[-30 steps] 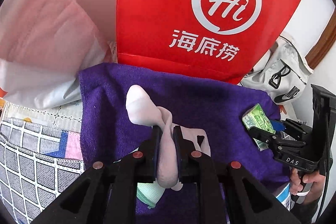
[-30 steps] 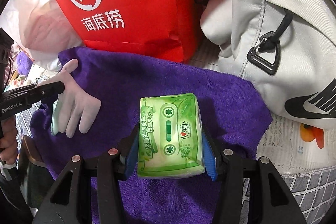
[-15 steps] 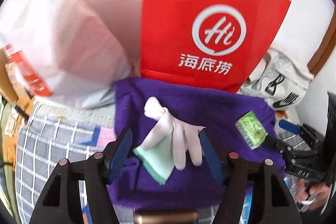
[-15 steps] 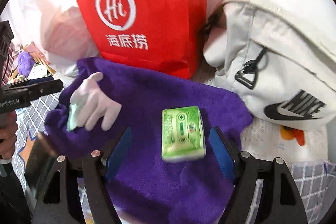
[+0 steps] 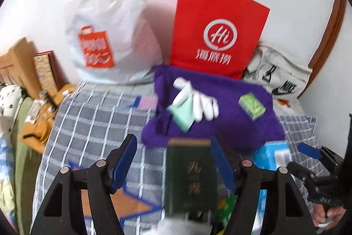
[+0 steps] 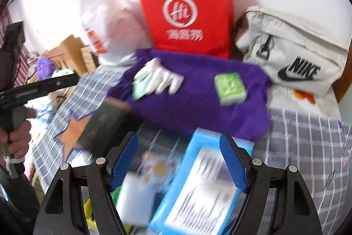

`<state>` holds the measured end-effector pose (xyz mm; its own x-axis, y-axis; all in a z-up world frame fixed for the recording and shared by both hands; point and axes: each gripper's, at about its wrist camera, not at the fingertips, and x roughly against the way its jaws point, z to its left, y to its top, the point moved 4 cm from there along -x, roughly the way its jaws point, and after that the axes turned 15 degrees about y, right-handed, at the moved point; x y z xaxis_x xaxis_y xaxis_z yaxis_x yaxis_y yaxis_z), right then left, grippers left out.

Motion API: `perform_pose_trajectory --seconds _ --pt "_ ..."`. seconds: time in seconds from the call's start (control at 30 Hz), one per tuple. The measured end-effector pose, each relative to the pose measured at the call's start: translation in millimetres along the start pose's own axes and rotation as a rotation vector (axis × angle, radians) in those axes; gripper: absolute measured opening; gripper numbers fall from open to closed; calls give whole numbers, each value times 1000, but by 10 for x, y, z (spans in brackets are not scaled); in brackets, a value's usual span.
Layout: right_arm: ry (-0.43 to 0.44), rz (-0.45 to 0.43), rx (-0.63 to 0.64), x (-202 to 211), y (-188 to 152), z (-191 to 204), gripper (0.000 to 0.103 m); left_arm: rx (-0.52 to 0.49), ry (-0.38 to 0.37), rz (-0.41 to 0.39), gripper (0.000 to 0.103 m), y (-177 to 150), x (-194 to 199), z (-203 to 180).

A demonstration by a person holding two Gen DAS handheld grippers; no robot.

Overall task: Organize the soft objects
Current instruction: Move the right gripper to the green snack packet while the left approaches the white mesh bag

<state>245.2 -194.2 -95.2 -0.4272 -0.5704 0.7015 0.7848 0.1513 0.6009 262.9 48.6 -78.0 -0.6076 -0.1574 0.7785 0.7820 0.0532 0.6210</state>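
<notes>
We see a white glove point(image 5: 195, 100) and a green tissue pack point(image 5: 252, 105) lying apart on a purple towel point(image 5: 231, 124), clear of its edges. Checked bedding point(image 5: 96, 116) lies open to its left. Both our left hand-held gripper point(image 5: 173, 163) and right hand-held gripper point(image 6: 178, 161) gape empty, jaws having just opened.

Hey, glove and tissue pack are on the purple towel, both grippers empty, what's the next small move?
Probably lower the right gripper onto the blue pack lying just under its open jaws. The glove and tissue pack already lie on the purple towel, so the blue pack looks like the nearest soft thing left.
</notes>
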Motion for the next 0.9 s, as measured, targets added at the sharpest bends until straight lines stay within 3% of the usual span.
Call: perform_pose_trajectory --seconds 0.33,0.47,0.73,0.8,0.83,0.9 --pt "77 72 48 -19 -811 687 75 12 22 62 68 -860 62 307" --pt "48 115 76 -160 -1054 824 74 19 13 95 68 -1134 26 387" --pt "61 148 -22 -457 -1230 674 44 30 3 103 68 -1483 -13 526" --pt "95 145 -48 -508 -1248 658 20 32 -9 108 68 -1539 -31 532" --pt "114 140 -53 -509 -1251 667 13 31 -13 111 68 -1556 -40 532" --pt "115 114 -43 -458 -1254 705 11 29 -19 110 68 -1593 -39 523"
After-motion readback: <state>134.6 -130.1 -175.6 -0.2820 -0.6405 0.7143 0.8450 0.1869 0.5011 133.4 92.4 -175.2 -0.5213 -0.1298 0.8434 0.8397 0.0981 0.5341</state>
